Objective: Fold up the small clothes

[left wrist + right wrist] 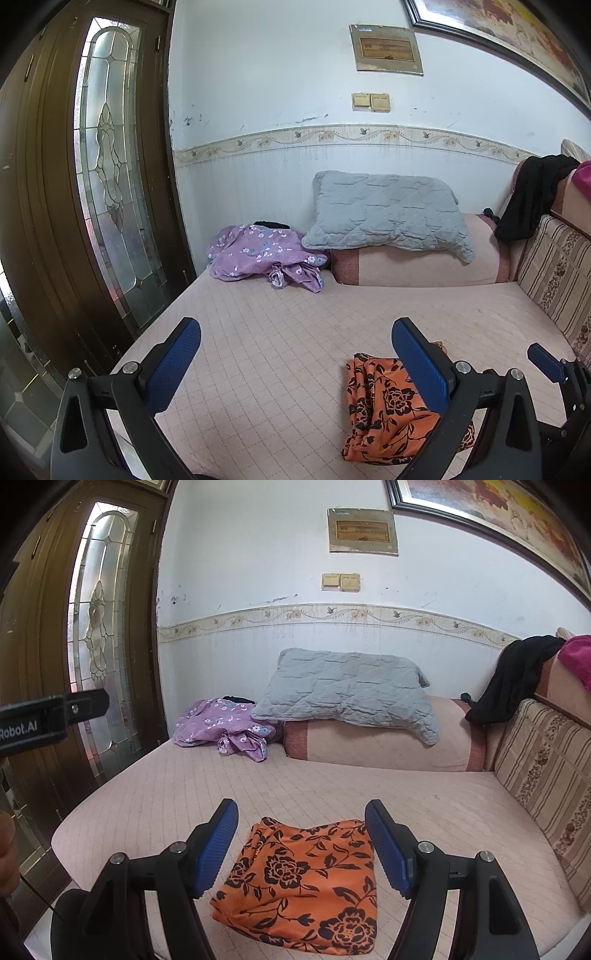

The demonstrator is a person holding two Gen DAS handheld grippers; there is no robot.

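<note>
Done: orange floral garment (299, 882) lies folded at bed (155, 797) front edge | Left: purple garment (221, 727) crumpled at far-left corner | Tools: left gripper (295, 363) and right gripper (301, 849) held wide, nothing gripped

The setting is a lived-in room of a home. Evidence: a quilted daybed mattress (332, 786), a grey pillow (347, 690) on a bolster (376, 749), a wooden door with leaded glass (96, 627), wall switches (340, 582) and a framed painting (498, 513).

Open mattress (332, 786) between orange cloth (306, 882) and pillow (347, 690).
</note>
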